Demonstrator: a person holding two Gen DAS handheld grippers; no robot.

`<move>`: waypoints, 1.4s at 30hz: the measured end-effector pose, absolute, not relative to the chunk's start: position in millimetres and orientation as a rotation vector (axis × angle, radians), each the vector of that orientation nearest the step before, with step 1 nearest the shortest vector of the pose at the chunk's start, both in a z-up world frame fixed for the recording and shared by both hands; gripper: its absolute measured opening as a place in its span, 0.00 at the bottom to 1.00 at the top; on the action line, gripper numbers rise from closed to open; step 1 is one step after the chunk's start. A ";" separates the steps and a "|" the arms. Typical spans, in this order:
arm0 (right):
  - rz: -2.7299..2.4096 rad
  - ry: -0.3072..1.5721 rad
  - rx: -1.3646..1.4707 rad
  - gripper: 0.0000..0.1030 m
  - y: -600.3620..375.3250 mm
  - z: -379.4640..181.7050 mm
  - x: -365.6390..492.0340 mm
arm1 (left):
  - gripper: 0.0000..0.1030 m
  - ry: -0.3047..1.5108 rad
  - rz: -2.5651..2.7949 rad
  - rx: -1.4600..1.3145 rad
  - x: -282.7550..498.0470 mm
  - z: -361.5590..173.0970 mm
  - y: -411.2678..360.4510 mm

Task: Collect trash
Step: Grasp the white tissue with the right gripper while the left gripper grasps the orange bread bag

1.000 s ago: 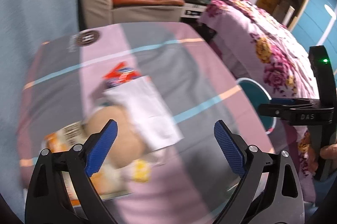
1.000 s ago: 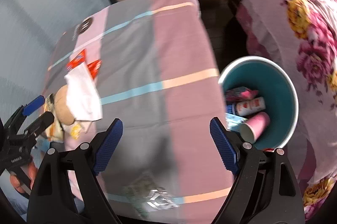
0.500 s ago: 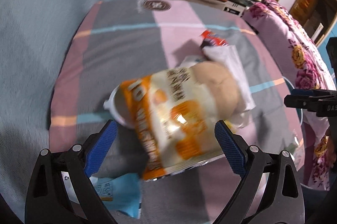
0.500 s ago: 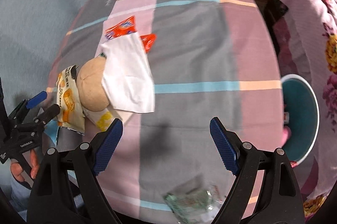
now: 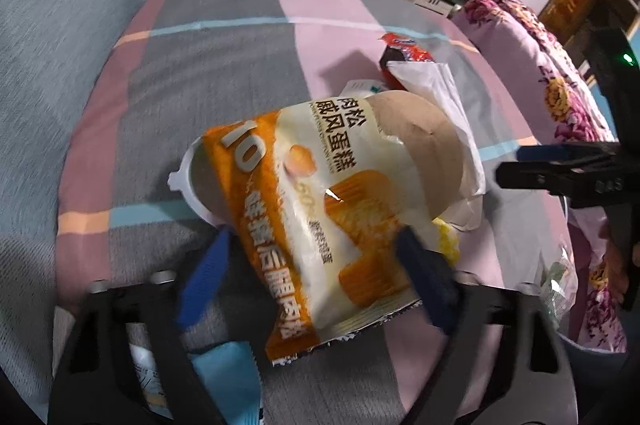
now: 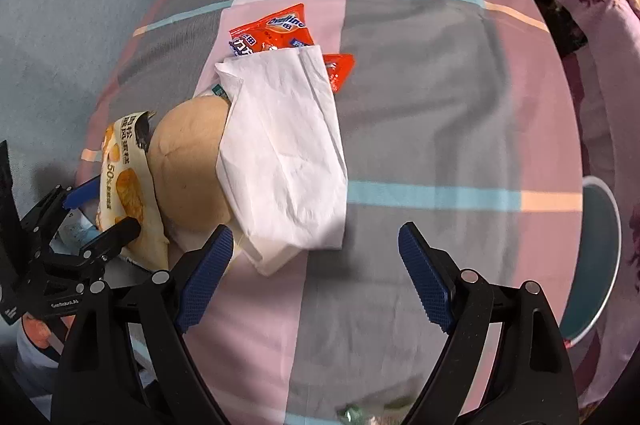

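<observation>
An orange and white snack bag (image 5: 320, 217) lies on the plaid tablecloth (image 5: 224, 65), leaning on a tan round bun (image 5: 420, 145). My left gripper (image 5: 312, 237) points down over the bag's near end. Its jaws are closing with the bag between the blurred blue pads, and I see no firm press. In the right wrist view the bag (image 6: 124, 185) sits at the left with the left gripper (image 6: 102, 211) around it. My right gripper (image 6: 314, 237) stands open and empty just past the near edge of a white paper bag (image 6: 284, 153). Red Ovaltine packets (image 6: 272, 33) lie behind the paper bag.
A teal bin (image 6: 596, 257) stands off the table's right edge beside a floral bedspread (image 5: 560, 97). A white plastic lid (image 5: 188, 181) peeks from under the snack bag. A light blue wrapper (image 5: 224, 373) and a clear crumpled wrapper (image 5: 560, 277) lie near the front edge.
The left gripper's pads have drawn inward around the snack bag and it has come a little closer. The right gripper has shifted left over the table, so the bin now sits at the frame's right edge.
</observation>
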State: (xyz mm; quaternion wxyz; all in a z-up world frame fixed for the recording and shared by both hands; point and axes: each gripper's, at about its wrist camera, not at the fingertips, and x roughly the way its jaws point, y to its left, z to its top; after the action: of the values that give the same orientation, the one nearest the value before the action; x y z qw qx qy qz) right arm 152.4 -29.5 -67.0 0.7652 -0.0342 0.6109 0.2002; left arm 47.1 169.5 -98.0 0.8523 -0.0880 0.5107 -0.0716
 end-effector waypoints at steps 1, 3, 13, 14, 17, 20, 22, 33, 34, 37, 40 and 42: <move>0.440 1.328 -0.072 0.78 -28.8 -69.1 154.3 | 0.58 1.076 -0.154 -0.184 48.3 -98.8 168.5; 0.446 1.330 -0.070 0.78 -26.0 -74.7 159.4 | 0.51 1.070 -0.158 -0.182 50.3 -99.1 166.9; 0.526 1.313 0.023 0.74 -22.3 -89.8 169.8 | 0.37 1.049 -0.179 -0.191 51.7 -92.0 160.4; 0.548 1.321 0.047 0.61 -23.3 -90.8 169.2 | 0.36 1.048 -0.179 -0.190 51.8 -91.4 159.1; 0.545 1.321 0.028 0.29 -25.5 -90.1 163.5 | 0.35 1.042 -0.182 -0.189 51.0 -88.0 155.2; 0.522 1.296 0.033 0.18 -31.2 -82.2 160.3 | 0.34 1.029 -0.183 -0.189 49.1 -82.4 151.1; 0.503 1.278 0.034 0.12 -37.2 -76.1 158.5 | 0.33 1.020 -0.181 -0.191 48.3 -78.0 149.6; 0.475 1.198 0.107 0.08 -84.2 -38.5 139.0 | 0.30 0.972 -0.201 -0.190 47.4 -54.4 124.4; 0.470 1.189 0.119 0.08 -90.9 -34.6 136.8 | 0.30 0.969 -0.202 -0.188 48.5 -51.9 120.8; 0.452 1.168 0.134 0.08 -104.2 -27.1 133.8 | 0.30 0.965 -0.208 -0.180 52.8 -46.2 108.7; 0.428 1.150 0.155 0.08 -125.1 -19.8 127.6 | 0.30 0.963 -0.222 -0.165 58.7 -41.1 91.2; 0.412 1.139 0.166 0.08 -136.7 -17.1 125.3 | 0.30 0.958 -0.233 -0.153 61.5 -38.3 80.8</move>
State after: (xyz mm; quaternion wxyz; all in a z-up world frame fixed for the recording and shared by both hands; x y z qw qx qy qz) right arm 125.3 -136.7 -17.1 0.8191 0.0777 0.5345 0.1933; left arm 61.5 80.8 -38.3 0.8780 -0.0735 0.4595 -0.1119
